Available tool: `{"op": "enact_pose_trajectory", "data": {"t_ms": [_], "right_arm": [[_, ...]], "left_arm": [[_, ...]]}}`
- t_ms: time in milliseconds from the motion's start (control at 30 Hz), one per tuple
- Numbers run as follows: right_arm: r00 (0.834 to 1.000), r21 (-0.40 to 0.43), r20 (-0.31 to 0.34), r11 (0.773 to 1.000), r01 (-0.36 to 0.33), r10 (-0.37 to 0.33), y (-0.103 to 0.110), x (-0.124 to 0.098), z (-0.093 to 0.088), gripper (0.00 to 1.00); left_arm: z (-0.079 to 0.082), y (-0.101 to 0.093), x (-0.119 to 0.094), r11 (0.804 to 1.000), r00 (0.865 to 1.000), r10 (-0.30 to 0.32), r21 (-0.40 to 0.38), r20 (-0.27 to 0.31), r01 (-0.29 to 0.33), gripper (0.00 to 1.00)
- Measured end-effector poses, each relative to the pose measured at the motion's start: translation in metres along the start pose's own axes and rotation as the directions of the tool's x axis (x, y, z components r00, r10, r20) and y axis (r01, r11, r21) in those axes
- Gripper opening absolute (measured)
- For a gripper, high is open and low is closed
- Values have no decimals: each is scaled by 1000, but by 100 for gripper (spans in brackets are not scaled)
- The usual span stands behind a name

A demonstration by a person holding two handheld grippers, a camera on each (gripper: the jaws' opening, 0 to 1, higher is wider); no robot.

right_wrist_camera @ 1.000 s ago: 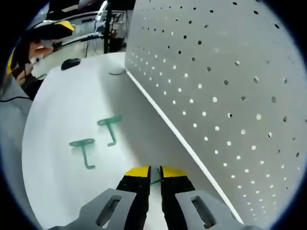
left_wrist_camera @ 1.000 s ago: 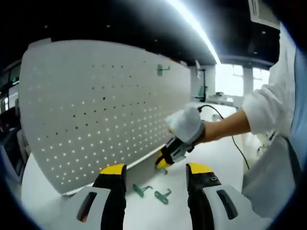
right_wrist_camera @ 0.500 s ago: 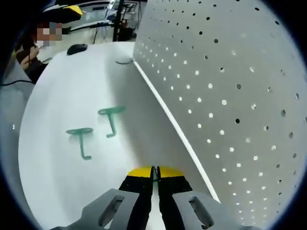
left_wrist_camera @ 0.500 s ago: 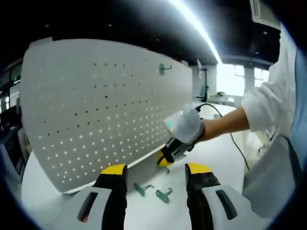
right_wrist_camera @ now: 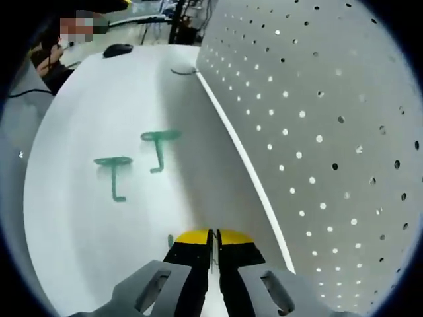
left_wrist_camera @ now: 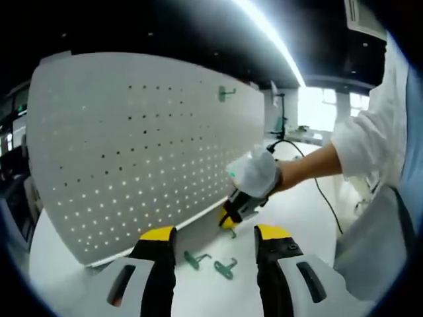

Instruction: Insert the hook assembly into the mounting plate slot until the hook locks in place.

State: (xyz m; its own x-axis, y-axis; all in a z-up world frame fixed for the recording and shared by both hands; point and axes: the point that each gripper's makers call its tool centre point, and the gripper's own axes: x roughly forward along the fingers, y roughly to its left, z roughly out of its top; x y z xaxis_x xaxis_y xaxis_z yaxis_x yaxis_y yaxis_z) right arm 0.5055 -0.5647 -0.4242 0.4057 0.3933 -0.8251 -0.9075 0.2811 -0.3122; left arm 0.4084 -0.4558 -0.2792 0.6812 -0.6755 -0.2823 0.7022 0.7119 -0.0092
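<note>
The white pegboard mounting plate (left_wrist_camera: 132, 152) stands upright on the table, with one green hook (left_wrist_camera: 226, 93) hanging near its top. Two more green hooks (left_wrist_camera: 195, 259) (left_wrist_camera: 225, 267) lie on the table just beyond my left gripper (left_wrist_camera: 215, 234), which is open and holds nothing. A gloved hand (left_wrist_camera: 254, 175) carries my right gripper (left_wrist_camera: 230, 216) low near the board's foot. In the right gripper view, my right gripper (right_wrist_camera: 213, 238) is shut on a thin green hook, a bit of which (right_wrist_camera: 170, 240) sticks out at the left. The two loose hooks (right_wrist_camera: 114, 175) (right_wrist_camera: 158, 146) lie ahead, with the pegboard (right_wrist_camera: 317, 132) on the right.
A white table (right_wrist_camera: 86, 218) carries everything. A dark computer mouse (right_wrist_camera: 119, 49) and a cable (right_wrist_camera: 182, 71) lie at the far end by the board's corner. A person's white sleeve (left_wrist_camera: 370, 145) fills the right of the left gripper view.
My right gripper's jaws closed from a narrow gap onto the green hook and rose a little along the board's foot. My left gripper stayed put and open.
</note>
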Motion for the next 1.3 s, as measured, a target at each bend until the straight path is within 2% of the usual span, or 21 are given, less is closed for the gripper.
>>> {"op": "enact_pose_trajectory", "data": {"t_ms": [367, 733, 833, 1033, 1133, 1300], "right_arm": [[1000, 4, 2, 1000, -7, 7, 2, -4, -1, 1], [999, 21, 41, 999, 30, -31, -2, -25, 6, 0], [996, 34, 74, 998, 56, -59, -5, -35, 15, 0], [977, 71, 179, 992, 103, -114, -11, -59, 44, 0], [970, 77, 209, 990, 114, -128, -11, -66, 54, 0], [940, 132, 300, 983, 129, -163, -14, -81, 77, 0]], "left_arm": [[-1, -2, 1, 1000, 1000, -7, 4, -5, 7, 48], [-1, -9, 3, 1000, 1000, -26, 12, -10, 26, 47], [-1, -10, 3, 999, 999, -31, 13, -10, 31, 47], [-1, -13, 4, 999, 999, -38, 9, -8, 38, 47], [0, -14, 4, 999, 999, -40, 4, -7, 40, 46], [1, -13, 4, 999, 999, -32, -2, 0, 32, 45]]}}
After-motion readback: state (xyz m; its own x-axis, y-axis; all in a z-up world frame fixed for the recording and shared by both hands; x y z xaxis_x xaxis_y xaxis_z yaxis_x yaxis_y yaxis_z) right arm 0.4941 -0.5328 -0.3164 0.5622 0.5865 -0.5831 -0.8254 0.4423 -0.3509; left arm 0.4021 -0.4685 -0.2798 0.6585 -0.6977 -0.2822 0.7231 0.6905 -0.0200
